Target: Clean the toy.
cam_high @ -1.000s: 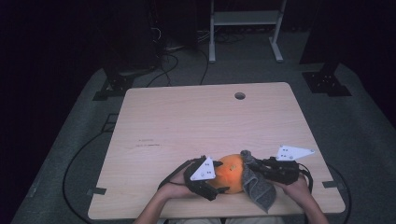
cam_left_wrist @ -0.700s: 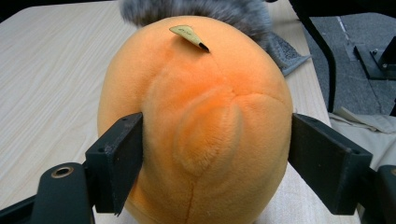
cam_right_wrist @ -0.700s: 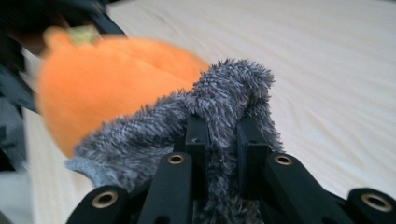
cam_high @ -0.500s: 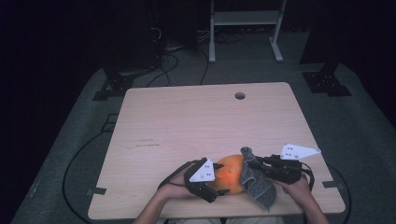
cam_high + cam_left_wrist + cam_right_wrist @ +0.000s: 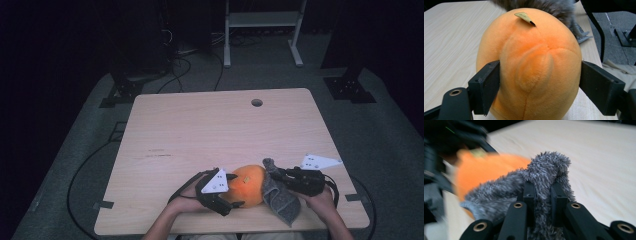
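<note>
- Pale wood made up the table (image 5: 200, 140), and all the work sat near its front edge, at about six o'clock from the middle of the top.
- The left gripper (image 5: 227, 192) stood clenched on the orange plush toy (image 5: 247, 185); in the left gripper view its two black jaws pressed into the toy's flanks (image 5: 534, 67), one at nine o'clock and one at three o'clock, with the pile dimpling under them.
- The toy looked light, soft and easily squashed, so my judgement was that a hold across its widest part, as here, would serve best; a pinch near the small tan tag (image 5: 525, 18) at its twelve o'clock would likely slip or tug a seam.
- The grey fuzzy cloth (image 5: 280, 197) lay against the toy's right side, at about three o'clock from it, draping down toward the table edge.
- The right gripper (image 5: 277, 174) held a bunched fold of that cloth (image 5: 546, 172) tightly between nearly closed jaws, the fold standing up at twelve o'clock.
- The cloth seemed limp and light; gripped by one fold, the rest would probably hang and drag.
</note>
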`<state>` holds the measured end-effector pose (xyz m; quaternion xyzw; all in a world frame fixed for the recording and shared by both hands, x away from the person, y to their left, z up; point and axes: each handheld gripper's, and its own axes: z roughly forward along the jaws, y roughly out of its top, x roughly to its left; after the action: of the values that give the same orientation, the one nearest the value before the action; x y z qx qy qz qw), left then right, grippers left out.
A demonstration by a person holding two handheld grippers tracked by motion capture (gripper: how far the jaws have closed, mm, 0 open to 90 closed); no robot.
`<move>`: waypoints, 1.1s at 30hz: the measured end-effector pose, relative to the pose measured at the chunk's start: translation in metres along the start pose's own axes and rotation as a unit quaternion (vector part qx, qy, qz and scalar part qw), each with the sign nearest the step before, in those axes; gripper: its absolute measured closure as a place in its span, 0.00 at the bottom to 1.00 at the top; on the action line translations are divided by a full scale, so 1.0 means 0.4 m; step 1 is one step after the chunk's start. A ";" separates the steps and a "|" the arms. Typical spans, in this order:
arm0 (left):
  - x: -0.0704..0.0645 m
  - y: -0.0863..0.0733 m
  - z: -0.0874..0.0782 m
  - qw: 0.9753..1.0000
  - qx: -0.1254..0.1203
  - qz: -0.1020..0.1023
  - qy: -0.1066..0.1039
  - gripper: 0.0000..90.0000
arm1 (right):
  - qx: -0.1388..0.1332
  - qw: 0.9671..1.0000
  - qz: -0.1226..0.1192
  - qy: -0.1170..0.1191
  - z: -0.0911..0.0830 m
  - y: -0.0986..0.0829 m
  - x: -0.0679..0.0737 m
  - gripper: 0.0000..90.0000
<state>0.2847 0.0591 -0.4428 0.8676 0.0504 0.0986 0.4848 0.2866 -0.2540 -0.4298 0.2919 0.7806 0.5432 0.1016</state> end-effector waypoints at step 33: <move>0.030 0.012 0.008 0.997 0.001 -0.075 0.036 0.25 | 0.013 0.993 -0.117 -0.010 0.045 0.048 0.122 0.86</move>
<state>0.2971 0.0564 -0.4388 0.8577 0.1325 0.0929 0.4880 0.2623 -0.2074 -0.4117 0.2048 0.8156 0.5143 0.1684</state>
